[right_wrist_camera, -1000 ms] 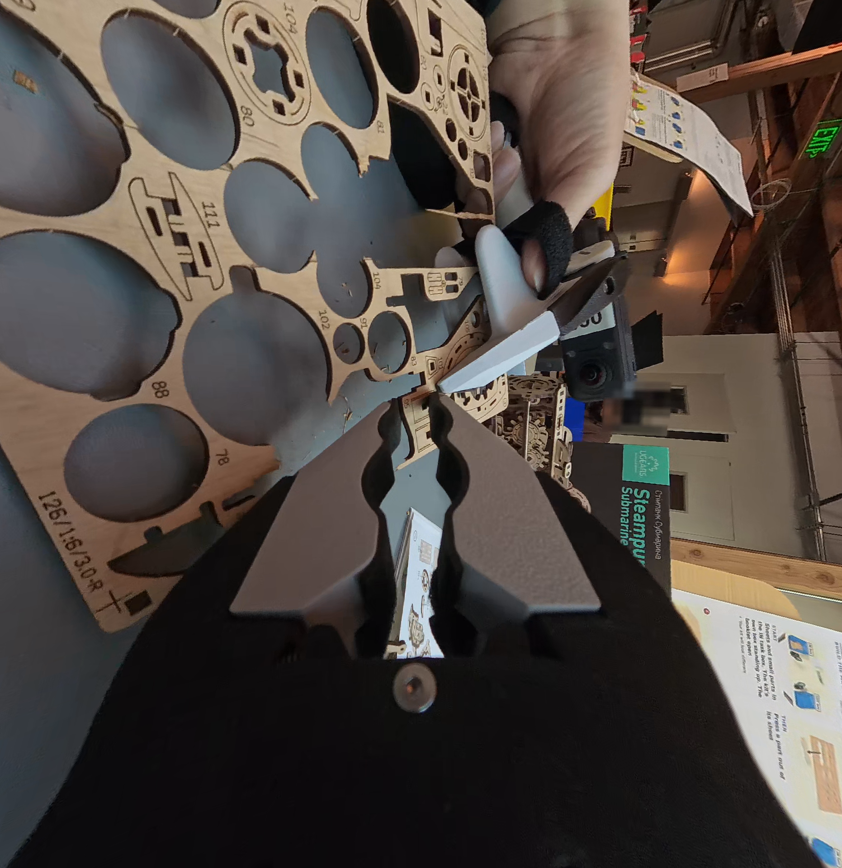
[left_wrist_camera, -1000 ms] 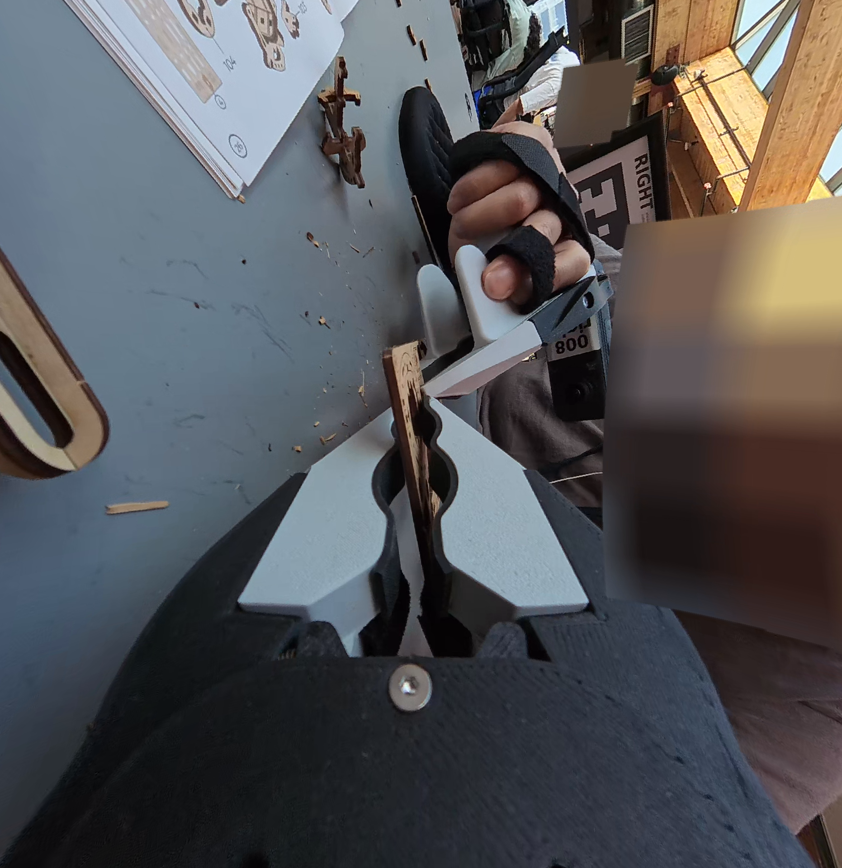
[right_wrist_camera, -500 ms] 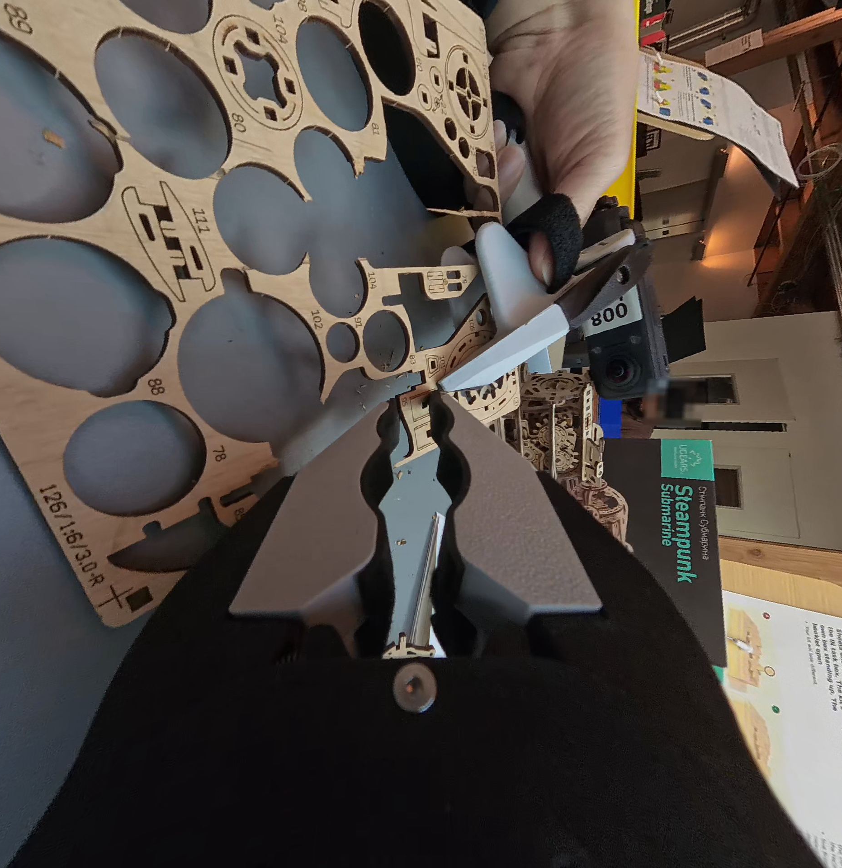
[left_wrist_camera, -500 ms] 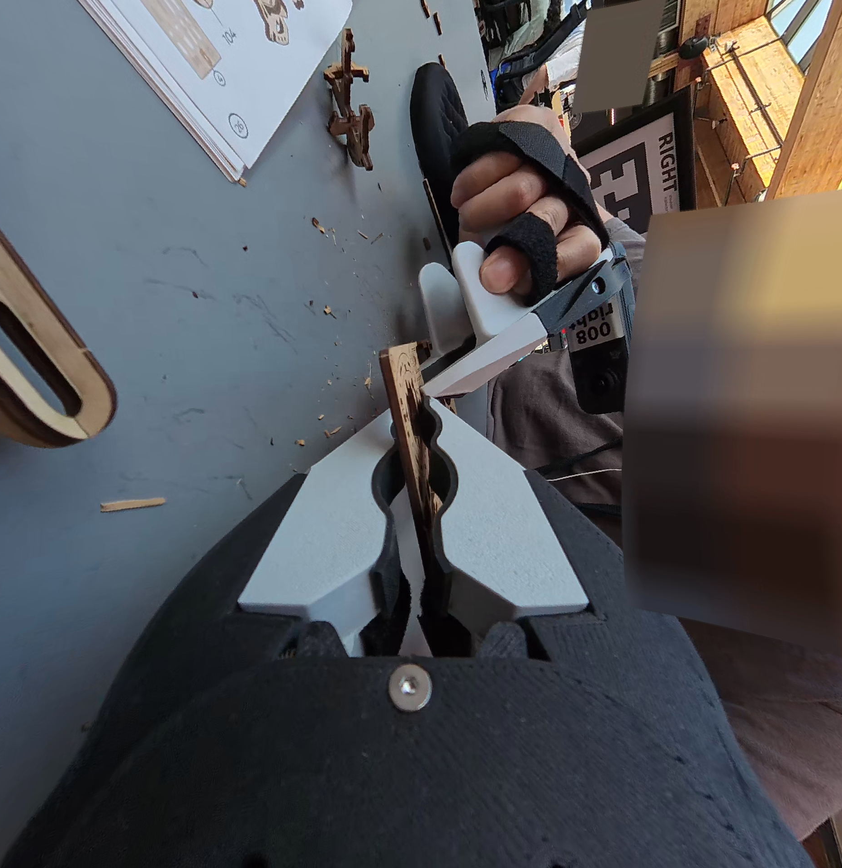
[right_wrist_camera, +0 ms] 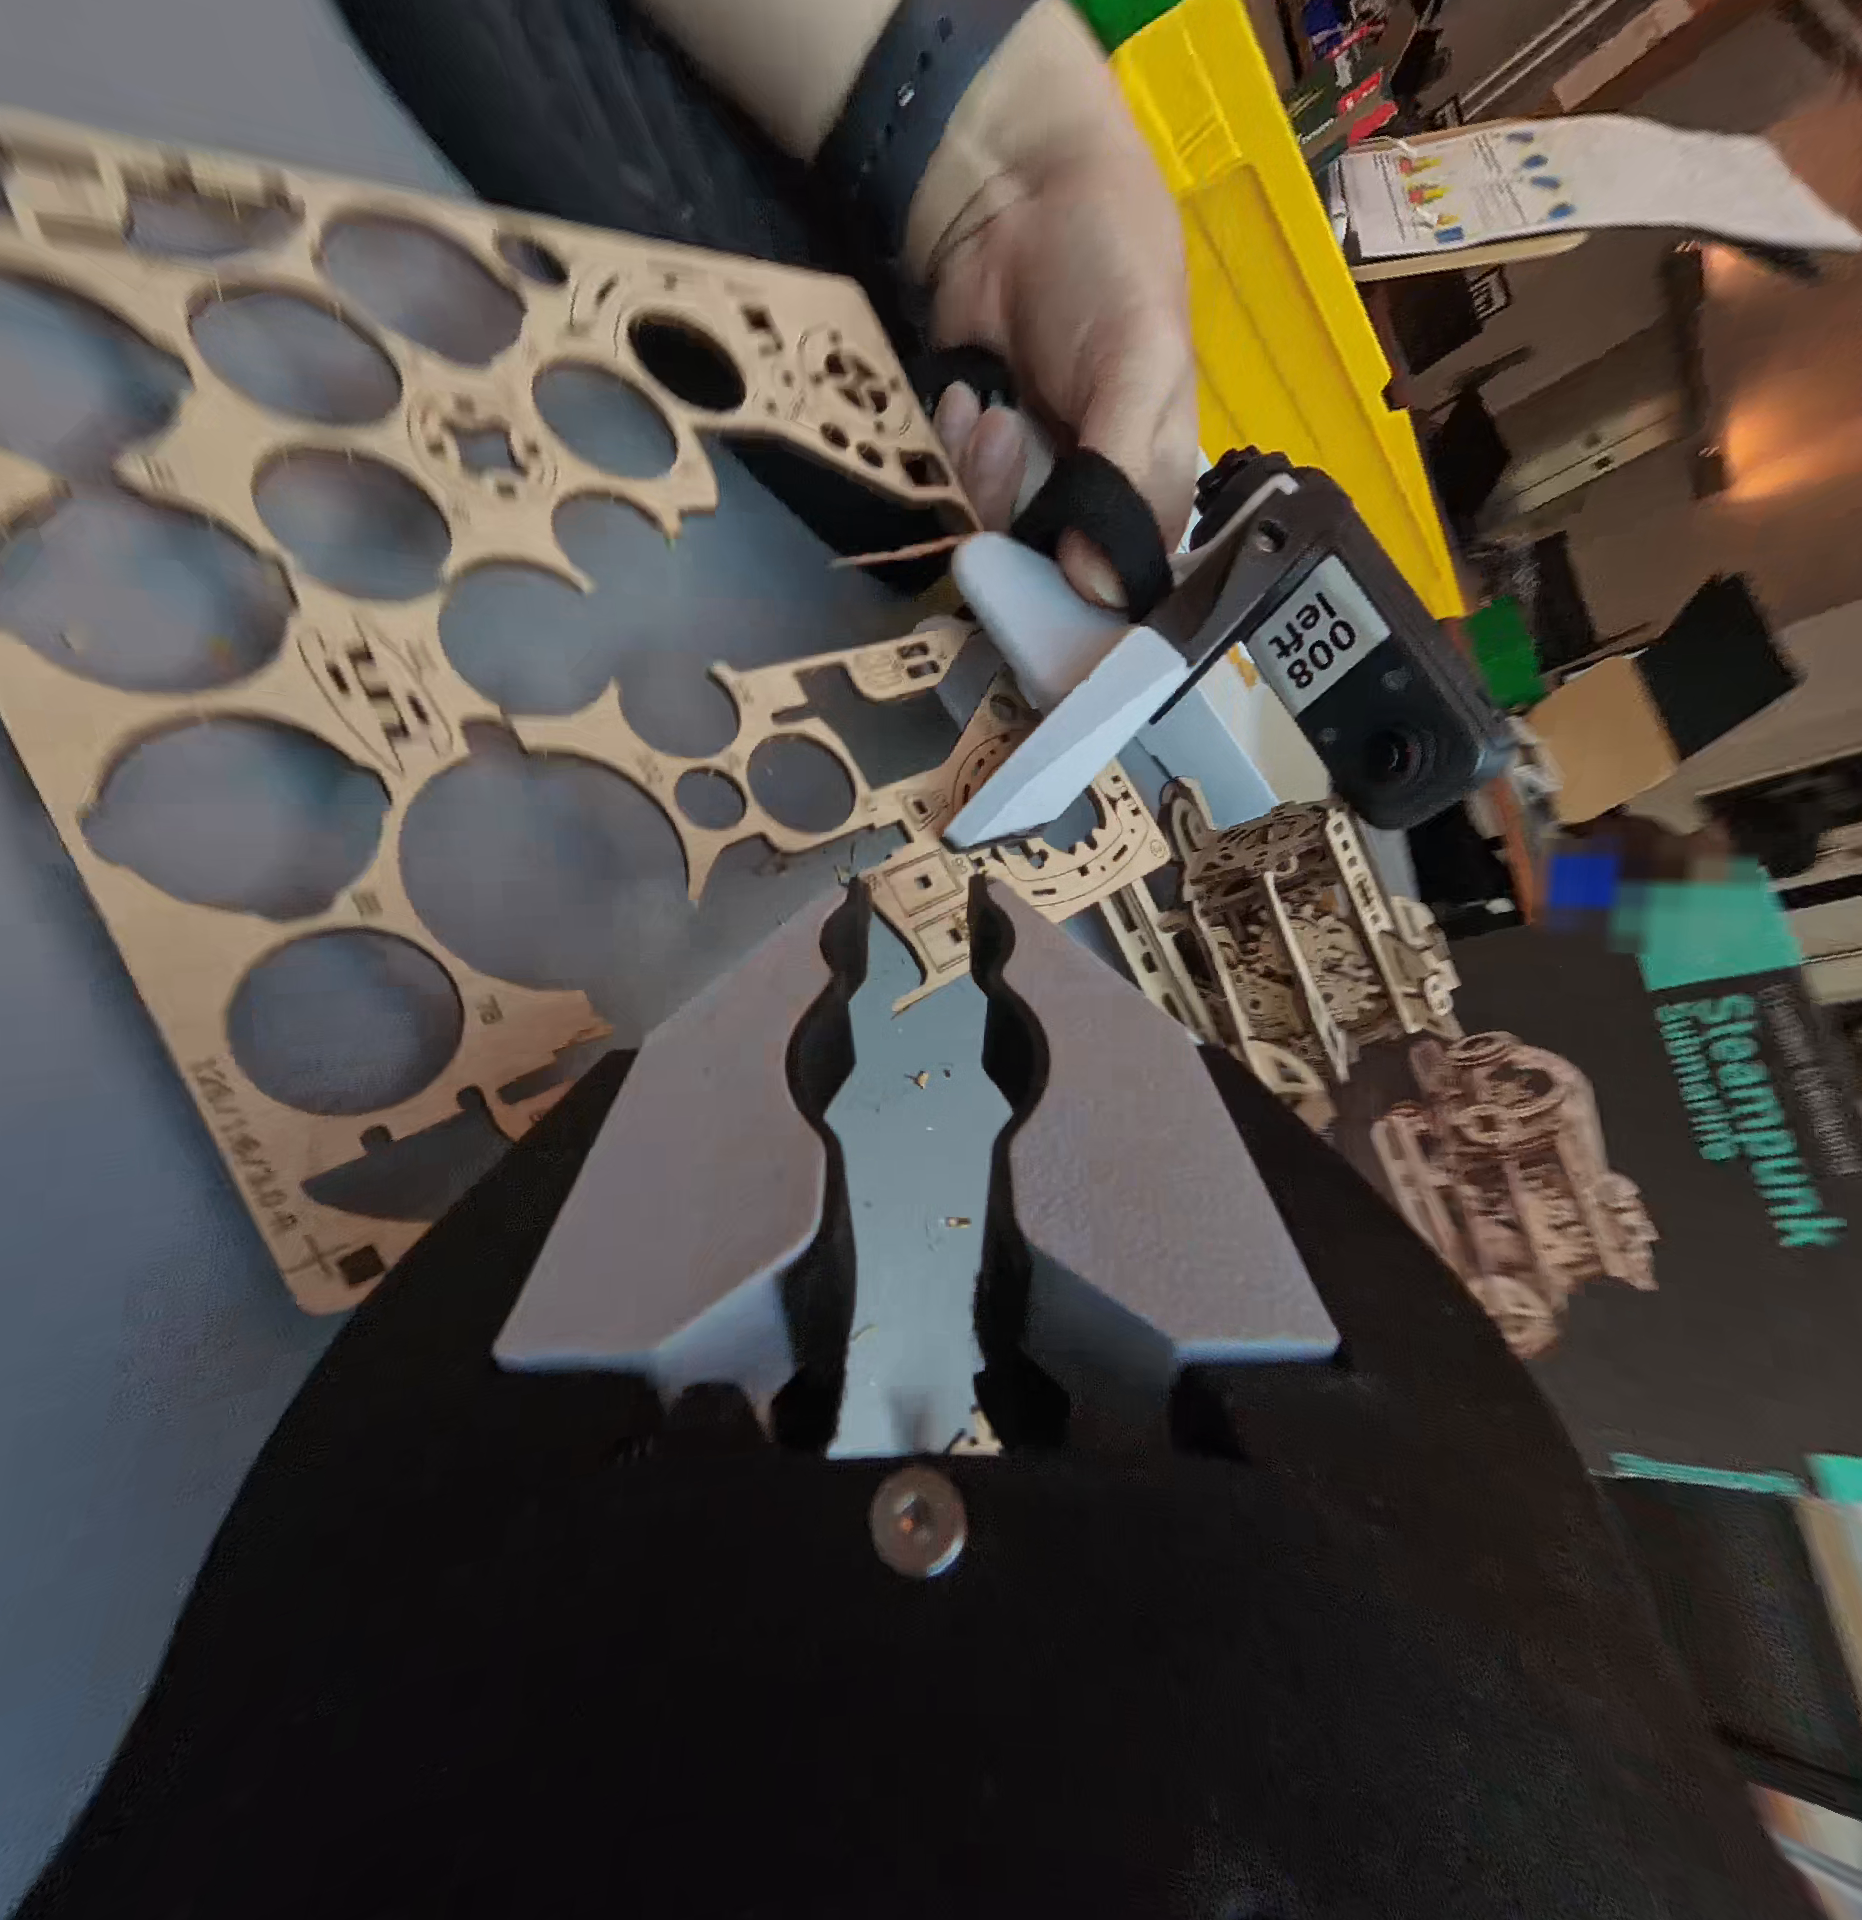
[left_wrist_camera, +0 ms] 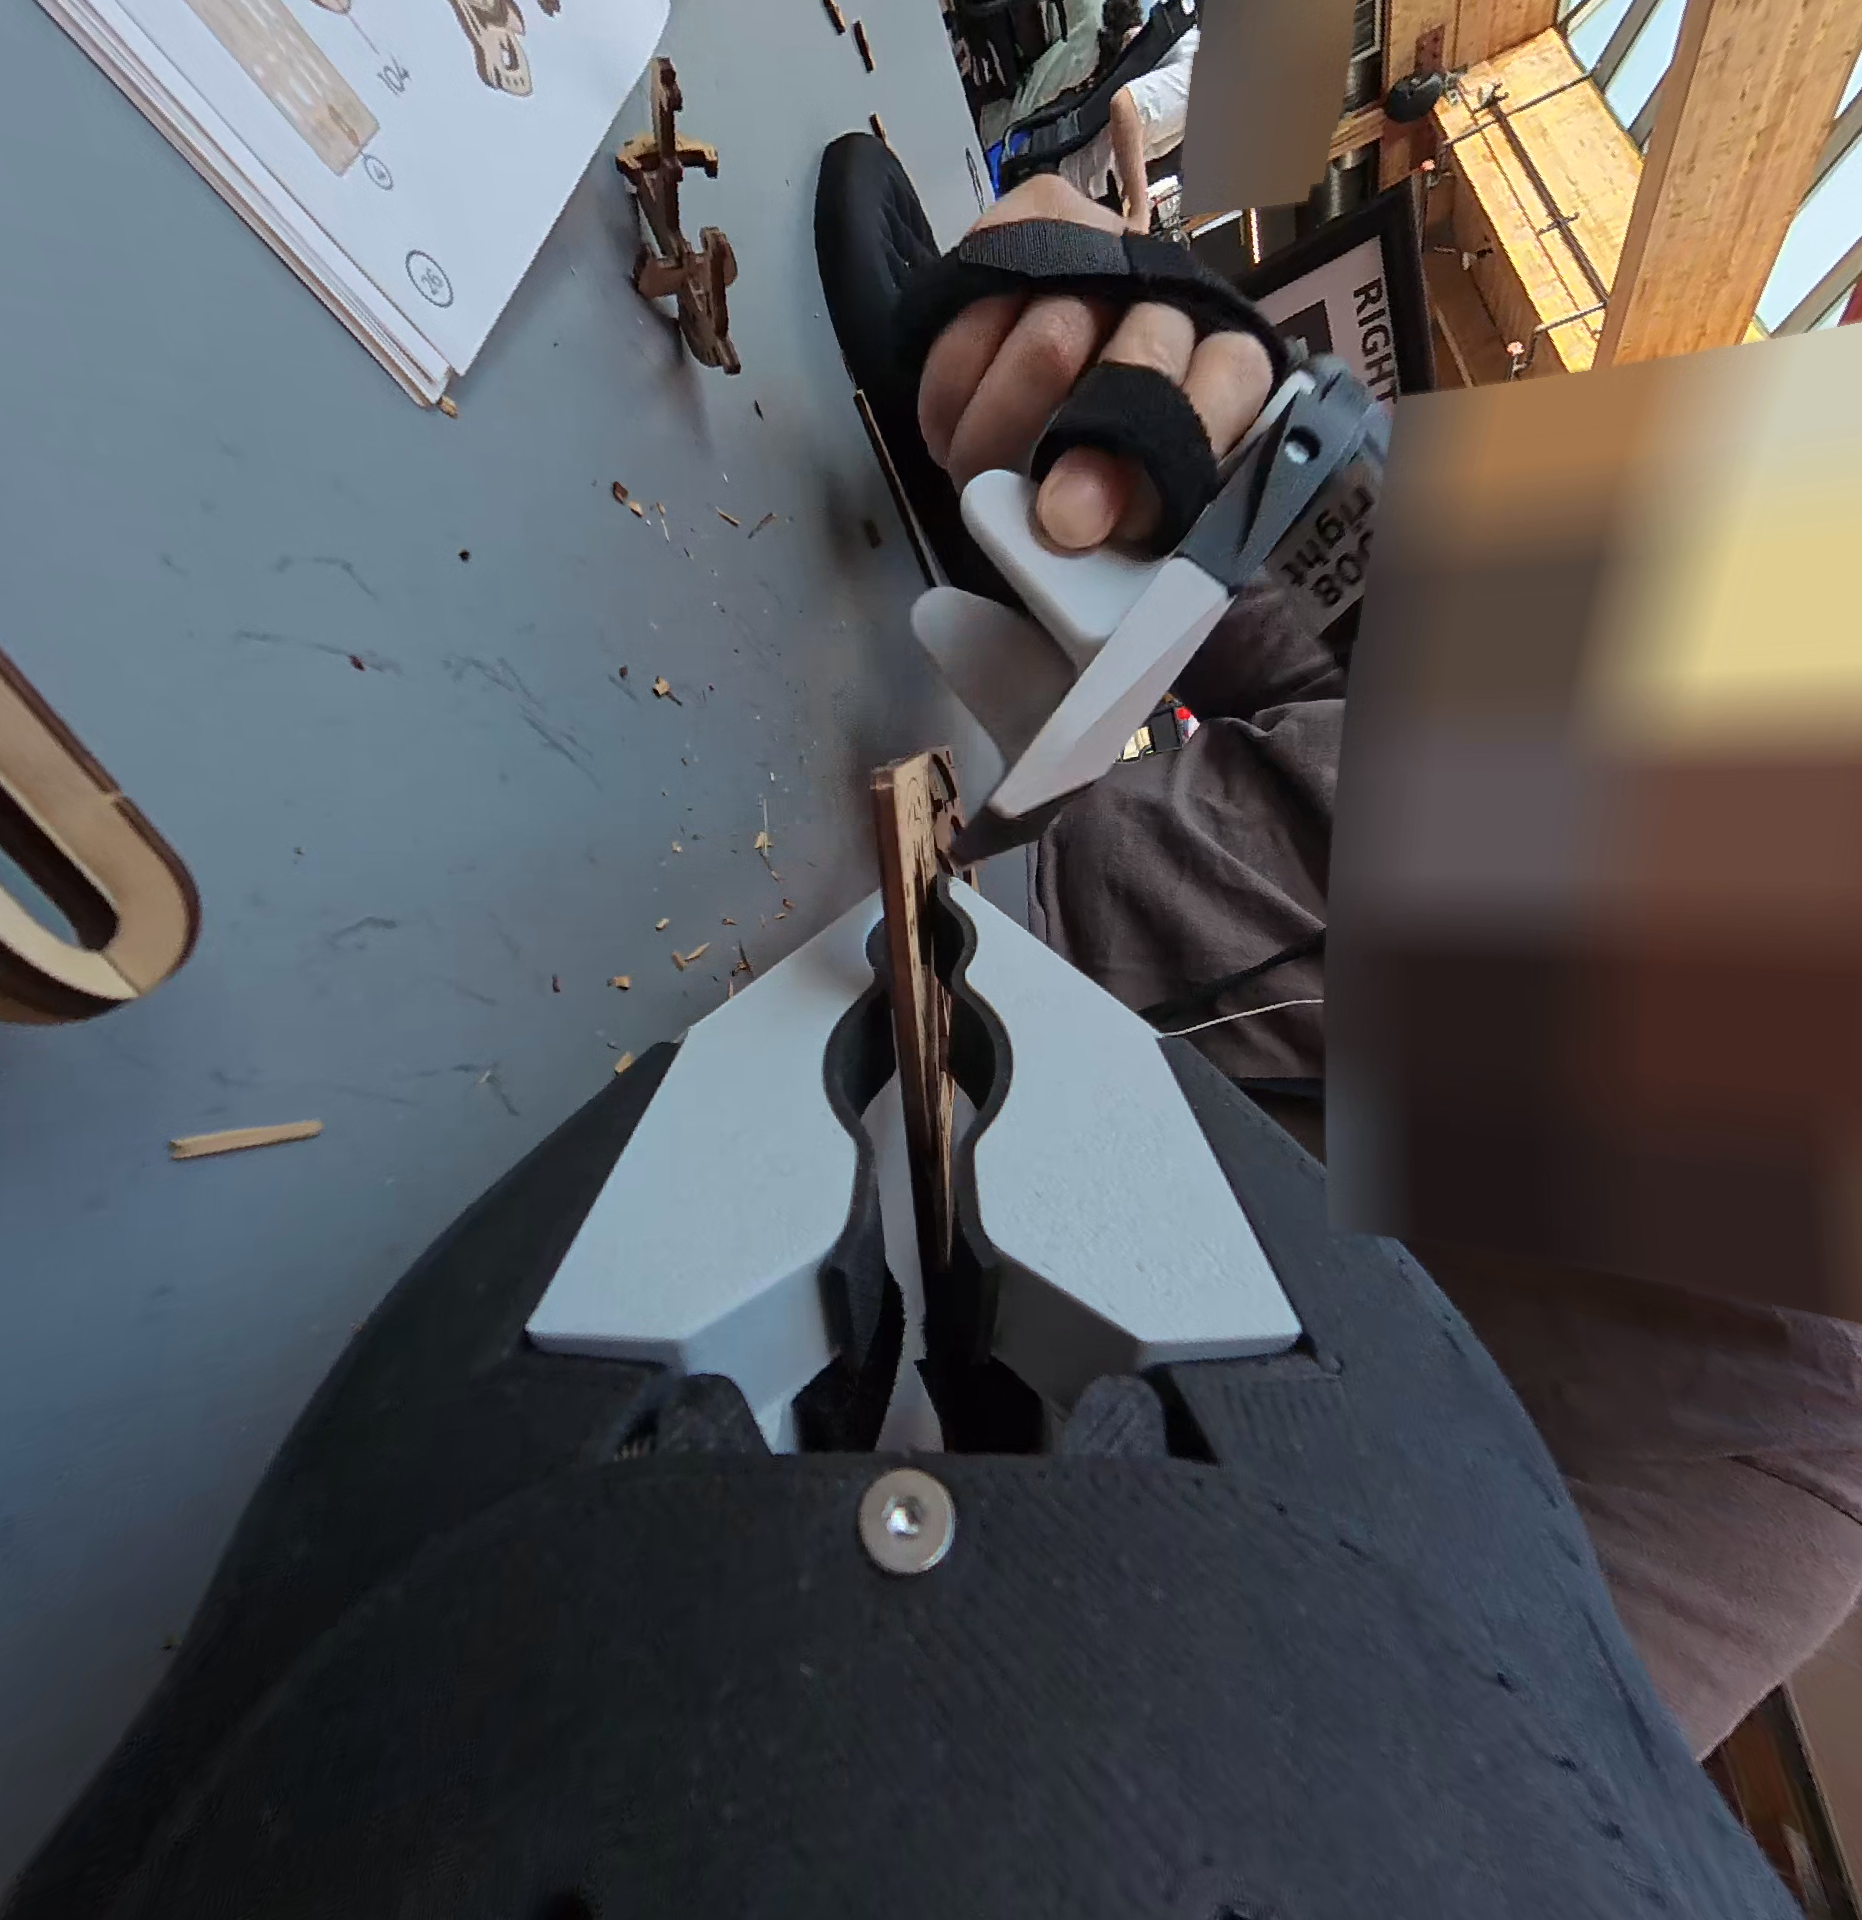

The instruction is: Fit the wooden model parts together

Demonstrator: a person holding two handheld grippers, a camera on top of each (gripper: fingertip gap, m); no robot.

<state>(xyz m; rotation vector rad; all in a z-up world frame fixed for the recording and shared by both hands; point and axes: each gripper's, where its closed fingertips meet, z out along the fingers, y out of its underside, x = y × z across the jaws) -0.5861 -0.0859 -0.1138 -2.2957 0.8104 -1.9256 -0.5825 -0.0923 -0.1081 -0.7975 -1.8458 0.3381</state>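
One grey tabletop [left_wrist_camera: 335, 727] filled both views, its far side cut off. On it lay one large pale plywood sheet [right_wrist_camera: 231, 665] punched with many round and oval holes, blurred in the right wrist view and cropped at the left edge. Beside it stood one finished wooden gear model [right_wrist_camera: 1311, 925], with a second model pictured on one dark box [right_wrist_camera: 1685, 1195]. One stack of white instruction pages [left_wrist_camera: 387, 135] ran off the top, and one small dark wooden cross-shaped piece [left_wrist_camera: 683, 265] lay near it. The left gripper [left_wrist_camera: 922, 904] was clamped on one thin engraved brown wooden part [left_wrist_camera: 922, 987], seen edge-on, held above the table. The right gripper [right_wrist_camera: 911, 899] stood parted and empty, its tips just at that part [right_wrist_camera: 932, 894]. Countless wood splinters [left_wrist_camera: 698, 831] dotted the table.
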